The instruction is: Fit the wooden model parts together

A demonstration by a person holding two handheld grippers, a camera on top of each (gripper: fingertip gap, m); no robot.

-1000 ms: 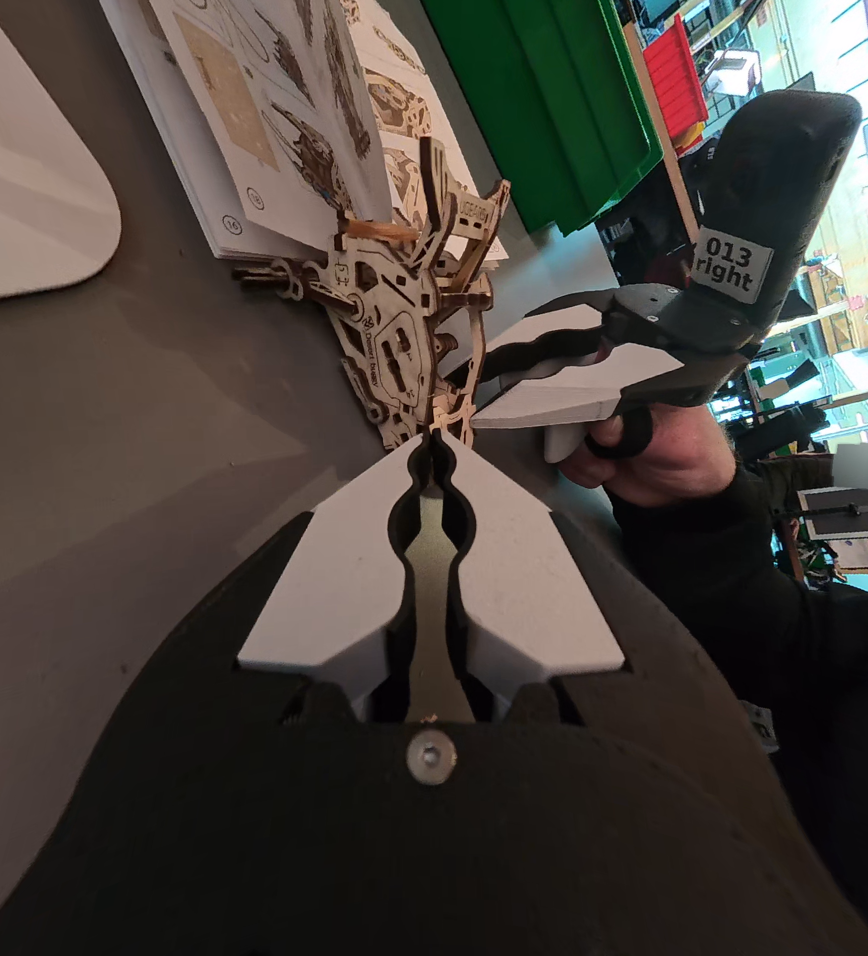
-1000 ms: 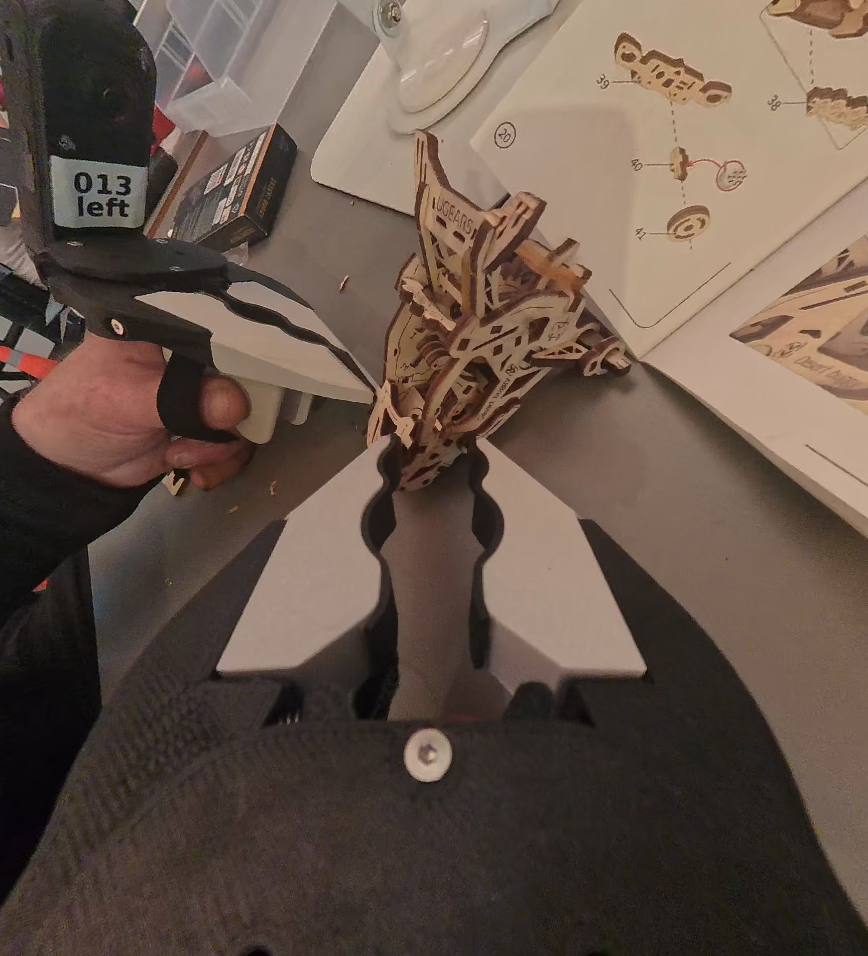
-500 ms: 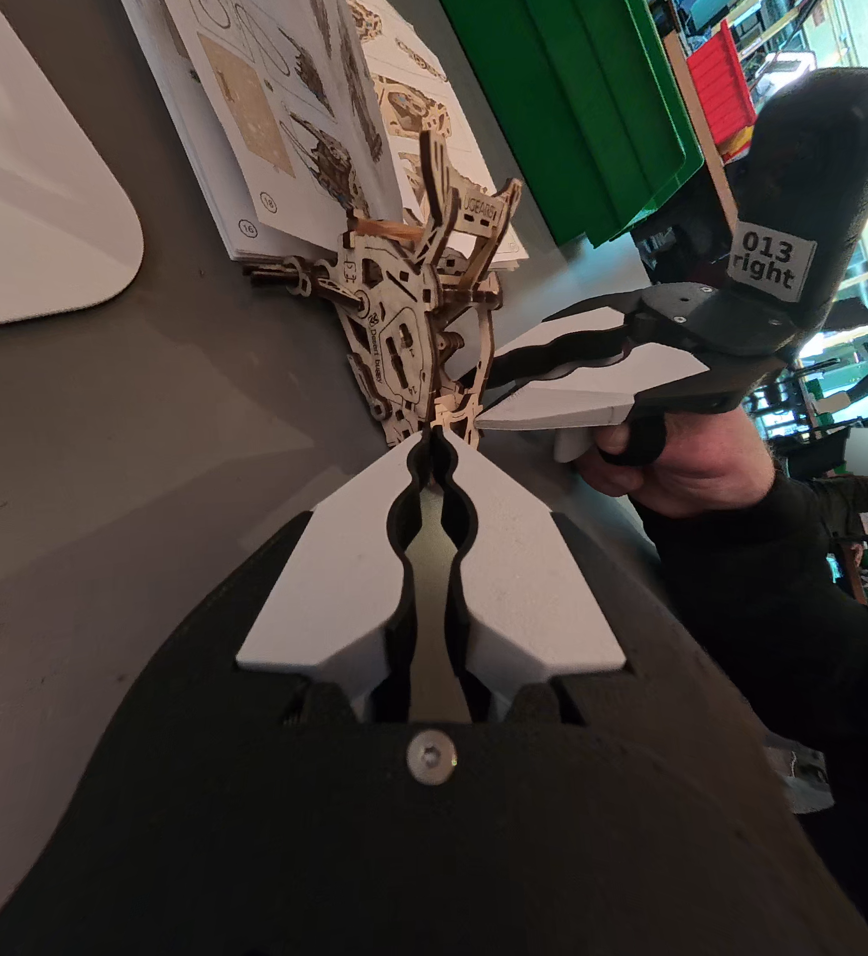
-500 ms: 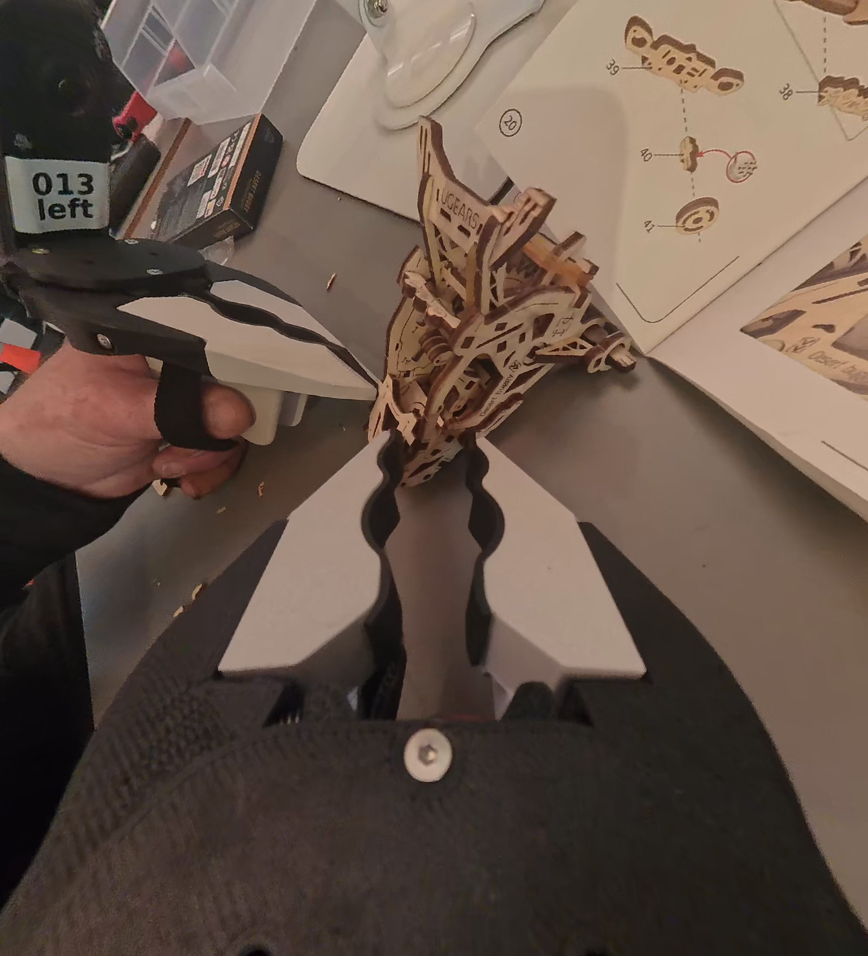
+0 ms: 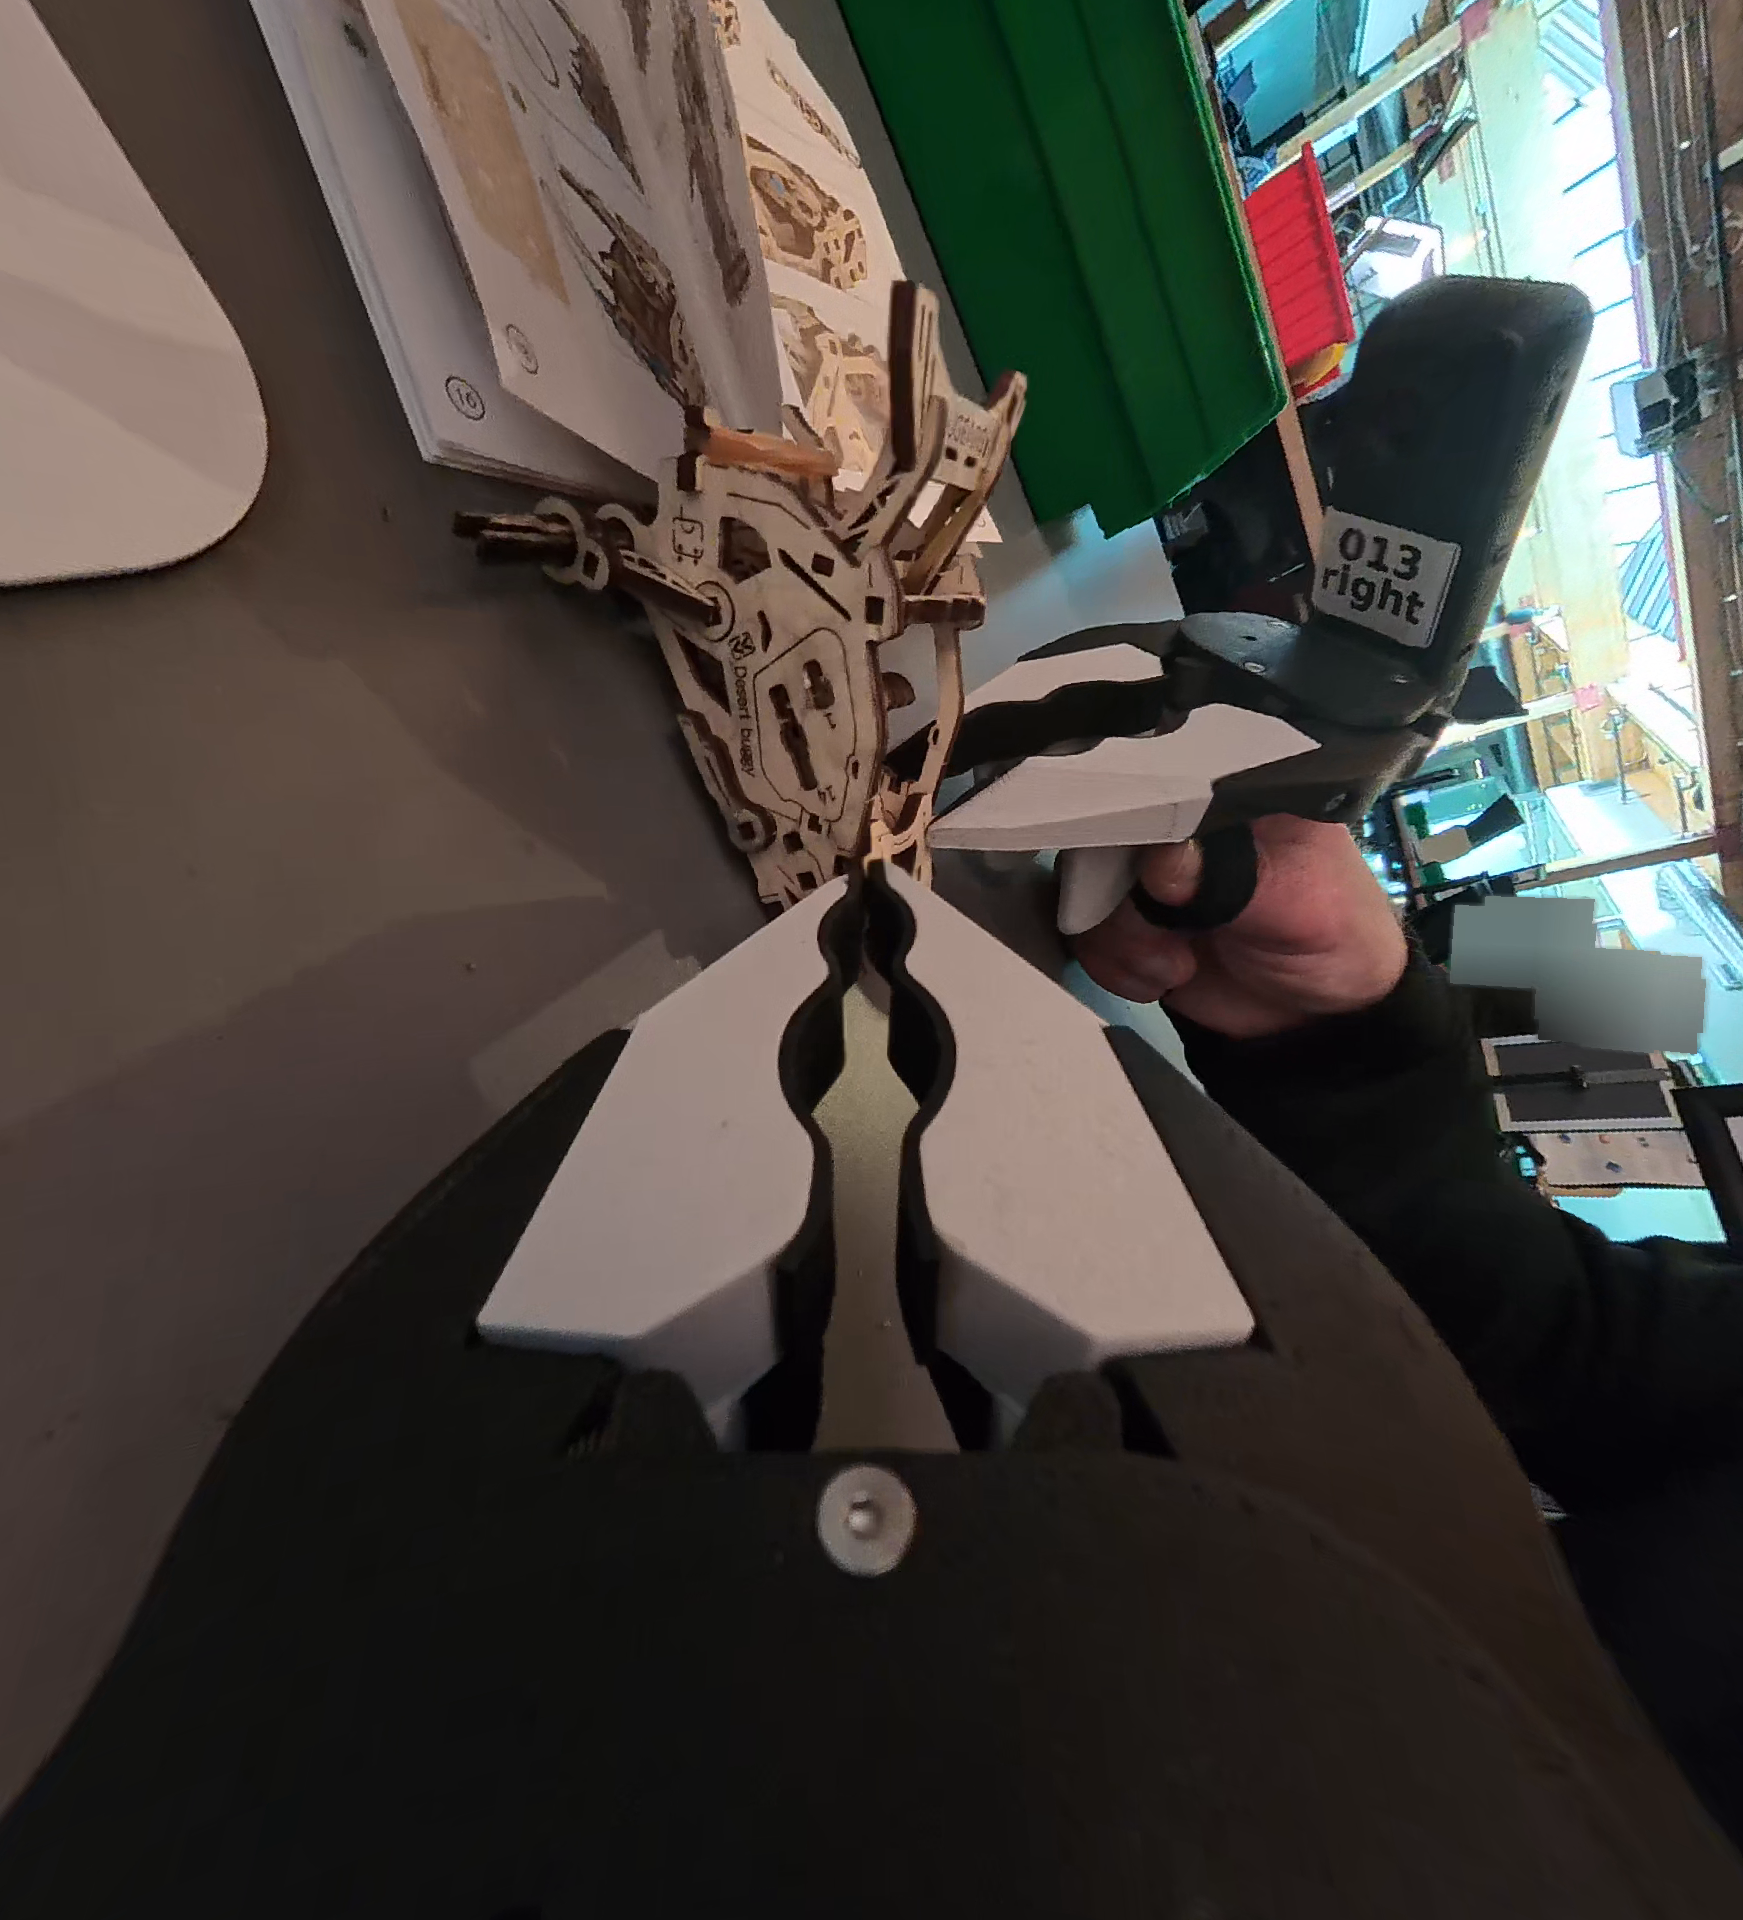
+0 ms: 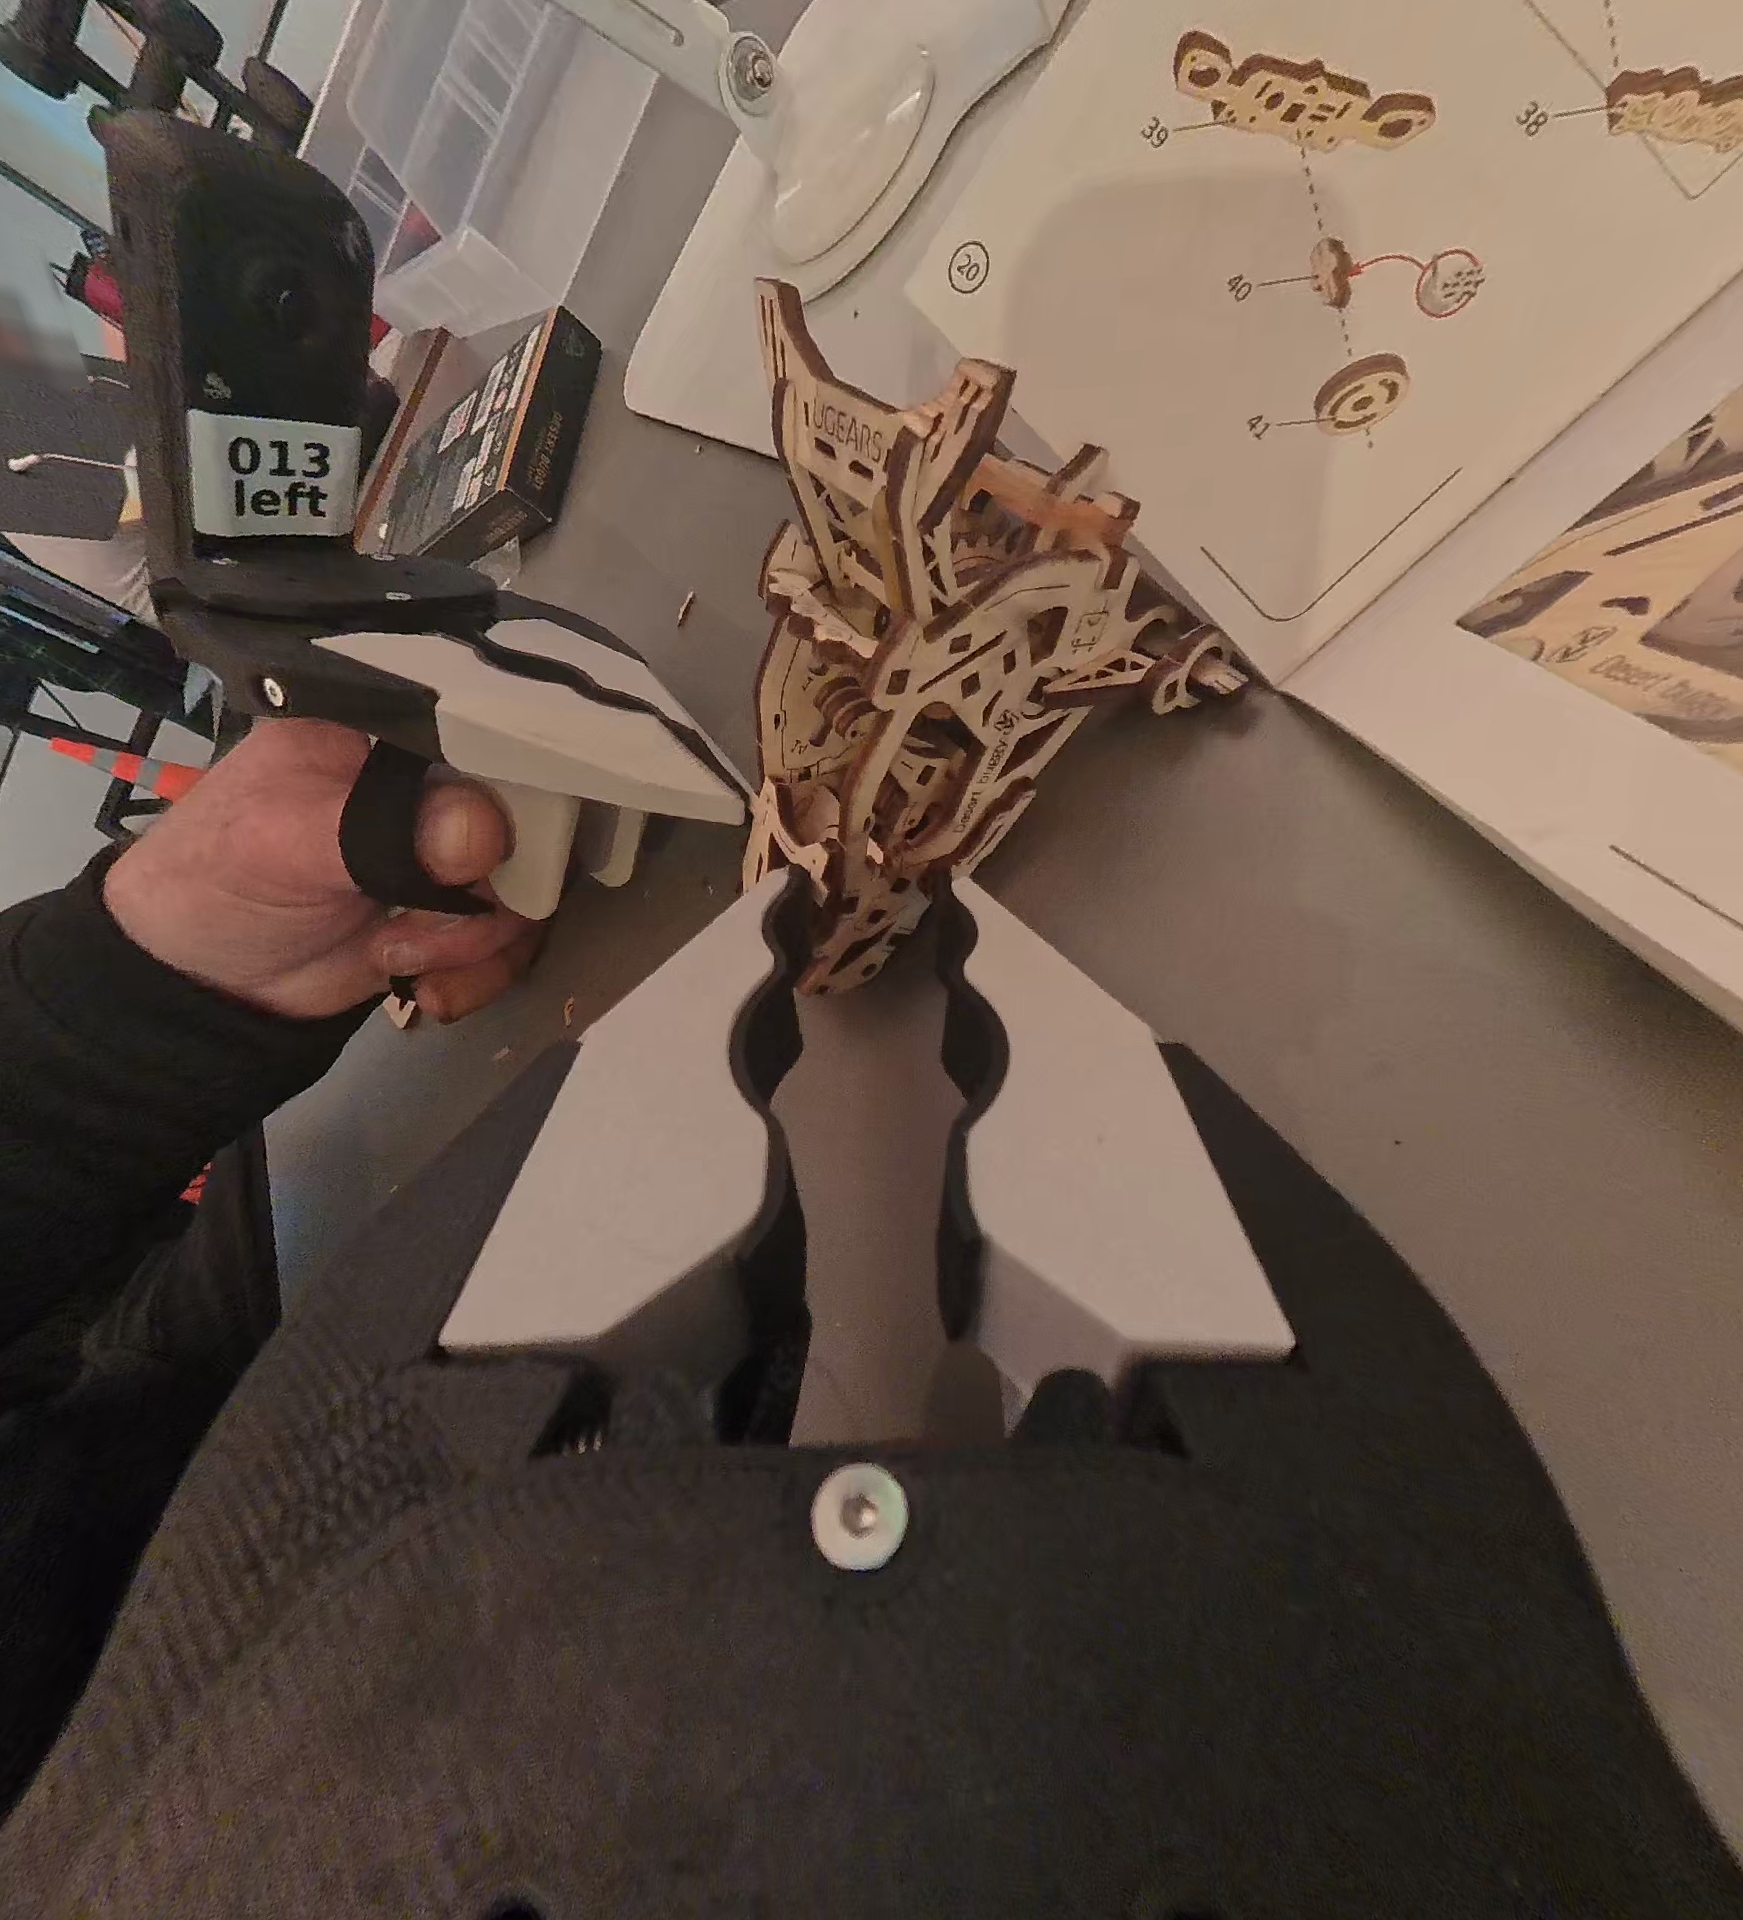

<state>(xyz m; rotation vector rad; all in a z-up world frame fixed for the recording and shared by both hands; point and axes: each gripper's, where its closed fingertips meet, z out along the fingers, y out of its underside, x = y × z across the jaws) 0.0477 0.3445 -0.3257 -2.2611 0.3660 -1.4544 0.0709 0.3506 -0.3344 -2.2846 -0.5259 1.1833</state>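
The wooden model [image 5: 805, 675], a pale laser-cut assembly with dark edges, is held off the grey table between both grippers. My left gripper [image 5: 872, 883] is shut on a thin edge at the model's near end. My right gripper [image 6: 867, 904] is shut on the model's [image 6: 908, 675] lower end, with its jaws on either side of it. In the left wrist view the right gripper [image 5: 950, 764] comes in from the right. In the right wrist view the left gripper [image 6: 740, 802] comes in from the left and touches the model's side. A hand holds each gripper.
An open instruction booklet [image 5: 555, 239] lies behind the model and also shows in the right wrist view [image 6: 1469, 312]. A green bin [image 5: 1054, 229] stands beyond it. A white plate [image 5: 46, 312] lies far left. A black box [image 6: 493, 447] sits on the grey table [image 6: 1366, 987]. Less than 4 cm separates the two grippers' tips.
Both grippers keep their hold on the model. The hands and model have shifted slightly, with no change of grip.
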